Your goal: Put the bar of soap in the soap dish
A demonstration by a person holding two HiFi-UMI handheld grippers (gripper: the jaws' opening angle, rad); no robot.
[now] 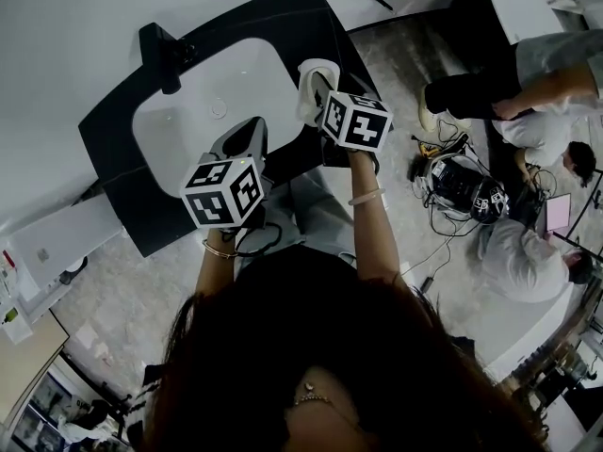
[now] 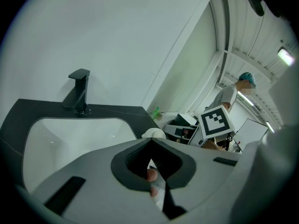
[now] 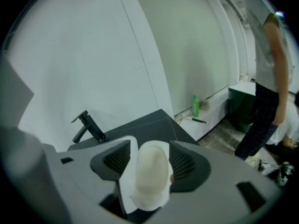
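A cream oval bar of soap (image 3: 150,171) lies in a white soap dish (image 3: 144,203), and both sit between the jaws of my right gripper (image 3: 150,144). The jaws are closed in on them from both sides. From the head view, the dish (image 1: 303,97) and right gripper (image 1: 320,88) are at the right rim of the white sink basin (image 1: 188,121). My left gripper (image 1: 247,137) hovers over the basin's front edge. Its jaws (image 2: 149,141) meet at the tips and hold nothing. From there the dish (image 2: 153,133) shows as a white dome.
A black faucet (image 1: 160,55) stands at the back of the dark countertop (image 1: 283,26). Right of the counter, people sit on the floor among cables and devices (image 1: 462,186). A green bottle (image 3: 195,106) stands on a low white ledge by the wall, and a person (image 3: 266,73) stands nearby.
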